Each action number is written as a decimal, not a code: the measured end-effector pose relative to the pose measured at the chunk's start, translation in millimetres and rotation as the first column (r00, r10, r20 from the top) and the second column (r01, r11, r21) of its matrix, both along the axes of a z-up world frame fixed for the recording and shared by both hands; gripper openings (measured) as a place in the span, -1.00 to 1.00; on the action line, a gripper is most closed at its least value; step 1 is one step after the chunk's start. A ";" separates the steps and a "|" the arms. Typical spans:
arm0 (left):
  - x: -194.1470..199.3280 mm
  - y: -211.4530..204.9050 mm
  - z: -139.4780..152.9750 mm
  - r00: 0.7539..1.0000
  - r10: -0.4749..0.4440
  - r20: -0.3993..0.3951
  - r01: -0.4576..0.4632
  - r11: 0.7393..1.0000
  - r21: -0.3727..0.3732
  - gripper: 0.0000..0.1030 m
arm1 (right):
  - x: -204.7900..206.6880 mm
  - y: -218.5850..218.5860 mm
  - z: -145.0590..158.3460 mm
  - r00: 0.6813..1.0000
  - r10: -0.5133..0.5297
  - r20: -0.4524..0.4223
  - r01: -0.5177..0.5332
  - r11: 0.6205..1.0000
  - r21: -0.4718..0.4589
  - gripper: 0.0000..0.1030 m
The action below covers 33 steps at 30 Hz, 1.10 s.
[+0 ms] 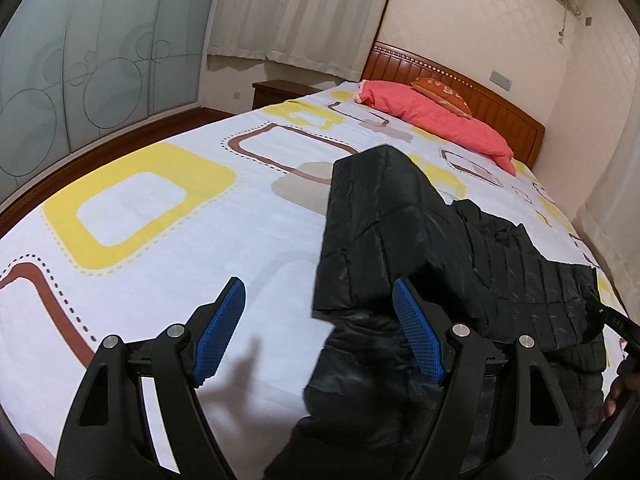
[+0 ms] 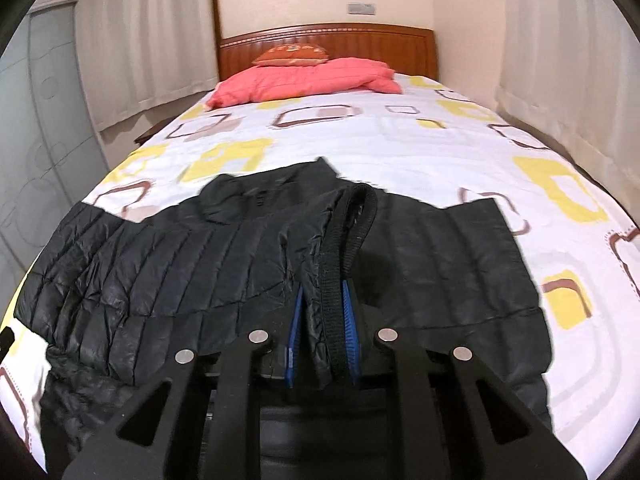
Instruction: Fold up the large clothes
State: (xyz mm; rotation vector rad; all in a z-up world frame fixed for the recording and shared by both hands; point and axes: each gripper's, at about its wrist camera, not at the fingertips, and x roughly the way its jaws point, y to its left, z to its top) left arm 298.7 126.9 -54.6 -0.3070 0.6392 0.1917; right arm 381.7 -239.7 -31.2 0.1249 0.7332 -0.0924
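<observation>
A black quilted puffer jacket point(image 2: 160, 272) lies spread across the near part of the bed. In the right wrist view my right gripper point(image 2: 323, 320) is shut on one of its sleeves point(image 2: 320, 264), whose ribbed cuff point(image 2: 356, 216) stands up past the blue pads. In the left wrist view the jacket point(image 1: 420, 240) has its other sleeve folded back over the body. My left gripper point(image 1: 320, 328) hovers open at that sleeve's near end. Its right pad point(image 1: 418, 332) overlaps the fabric, its left pad hangs over bare sheet, and nothing is pinched.
The bed sheet point(image 1: 160, 280) is white with yellow and brown squares. A pink padded garment point(image 2: 304, 80) and an orange pillow point(image 2: 294, 54) lie by the wooden headboard point(image 2: 328, 40). A frosted wardrobe point(image 1: 80, 80) and a nightstand point(image 1: 276, 92) stand left; a hand point(image 1: 624, 380) shows at the right edge.
</observation>
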 end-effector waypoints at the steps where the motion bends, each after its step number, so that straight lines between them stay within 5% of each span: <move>1: 1.4 -2.1 -0.3 1.000 -0.003 -0.001 0.003 1.000 0.001 0.47 | -0.4 -7.1 -0.7 1.000 -0.012 -0.002 0.012 1.000 -0.002 -0.62; 9: 20.0 -24.7 -6.3 0.998 -0.057 -0.028 0.058 0.998 0.022 0.48 | -2.1 -59.7 -10.9 0.995 -0.091 -0.030 0.090 0.995 -0.034 -0.62; 18: 54.8 -54.6 -22.2 0.991 -0.102 -0.091 0.109 0.991 0.080 0.48 | 5.4 -111.7 -58.9 0.977 -0.168 -0.134 0.164 0.986 -0.037 -0.61; 21: 62.0 -54.7 -27.8 0.988 -0.103 -0.114 0.112 0.991 0.077 0.48 | 3.2 -114.5 -60.3 0.978 -0.151 -0.141 0.150 0.989 -0.018 -0.43; 24: 63.5 -52.3 -20.1 0.991 -0.106 -0.083 0.111 0.992 0.055 0.48 | -7.9 -110.9 -41.4 0.977 -0.189 -0.101 0.188 0.982 -0.018 0.09; 29: 87.1 -63.1 -21.7 0.992 -0.103 -0.079 0.109 0.991 0.083 0.48 | -12.2 -76.8 -18.1 0.988 -0.152 0.019 0.153 0.984 -0.086 0.09; 33: 113.9 -65.1 -52.6 0.977 -0.071 -0.203 0.090 0.992 0.085 0.44 | 19.4 -61.2 -68.2 0.983 -0.112 -0.145 0.099 0.990 -0.097 0.09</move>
